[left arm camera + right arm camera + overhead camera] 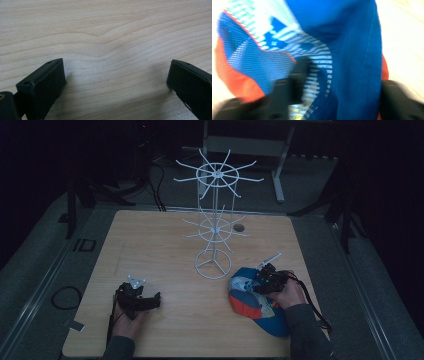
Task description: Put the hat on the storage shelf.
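Grasping is under way: your right tongs (264,281) straddle the cap (252,302) on the worktop (165,245), contact unclear; left tongs (150,301) stand wide, empty; hanging on the rack (215,220) remains.

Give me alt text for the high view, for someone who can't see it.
A person's right gripper reaches onto a blue, orange and white cap lying on a wooden table. The left gripper rests on the bare wood, jaws apart. A white wire rack stands mid-table in a dark room.
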A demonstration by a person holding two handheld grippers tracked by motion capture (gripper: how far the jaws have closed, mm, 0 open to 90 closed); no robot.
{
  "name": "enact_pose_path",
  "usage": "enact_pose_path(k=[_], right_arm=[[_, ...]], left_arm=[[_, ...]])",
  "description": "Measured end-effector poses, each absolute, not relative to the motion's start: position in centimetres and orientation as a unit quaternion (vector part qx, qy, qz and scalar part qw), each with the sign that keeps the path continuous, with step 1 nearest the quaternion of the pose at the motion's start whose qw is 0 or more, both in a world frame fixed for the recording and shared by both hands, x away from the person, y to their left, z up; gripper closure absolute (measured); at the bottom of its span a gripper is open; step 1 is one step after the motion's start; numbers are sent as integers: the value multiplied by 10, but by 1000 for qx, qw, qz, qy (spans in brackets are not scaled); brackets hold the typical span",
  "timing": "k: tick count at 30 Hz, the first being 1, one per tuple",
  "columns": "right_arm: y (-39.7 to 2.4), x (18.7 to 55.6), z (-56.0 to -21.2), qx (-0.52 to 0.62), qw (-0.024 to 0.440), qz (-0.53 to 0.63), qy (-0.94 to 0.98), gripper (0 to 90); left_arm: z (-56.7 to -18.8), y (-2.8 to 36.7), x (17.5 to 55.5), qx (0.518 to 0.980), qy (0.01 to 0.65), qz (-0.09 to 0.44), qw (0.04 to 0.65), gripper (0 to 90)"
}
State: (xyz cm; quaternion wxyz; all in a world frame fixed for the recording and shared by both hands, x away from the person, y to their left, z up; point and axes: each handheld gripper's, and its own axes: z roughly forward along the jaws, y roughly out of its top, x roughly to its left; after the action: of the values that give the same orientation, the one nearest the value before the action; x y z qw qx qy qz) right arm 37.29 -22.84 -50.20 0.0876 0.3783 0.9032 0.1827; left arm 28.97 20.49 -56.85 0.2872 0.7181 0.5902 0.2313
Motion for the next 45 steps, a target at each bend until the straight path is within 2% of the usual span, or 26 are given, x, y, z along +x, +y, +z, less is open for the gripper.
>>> enact_pose_path(k=[3, 4, 5, 20, 45], right_arm=[[-231, 373, -499, 374, 80, 201, 902, 842], [-231, 373, -499, 374, 80, 201, 902, 842], [-231, 373, -498, 374, 80, 205, 901, 880], [-243, 354, -475, 361, 122, 284, 880, 892], [-277, 341, -434, 379, 153, 374, 832, 889]], left_arm=[[-568, 205, 290, 718, 590, 231, 287, 24], [-568, 205, 290, 718, 590, 231, 287, 24], [-569, 205, 290, 718, 590, 231, 288, 24], [-569, 205, 290, 719, 589, 231, 288, 24], [-569, 205, 290, 718, 589, 231, 288, 24]])
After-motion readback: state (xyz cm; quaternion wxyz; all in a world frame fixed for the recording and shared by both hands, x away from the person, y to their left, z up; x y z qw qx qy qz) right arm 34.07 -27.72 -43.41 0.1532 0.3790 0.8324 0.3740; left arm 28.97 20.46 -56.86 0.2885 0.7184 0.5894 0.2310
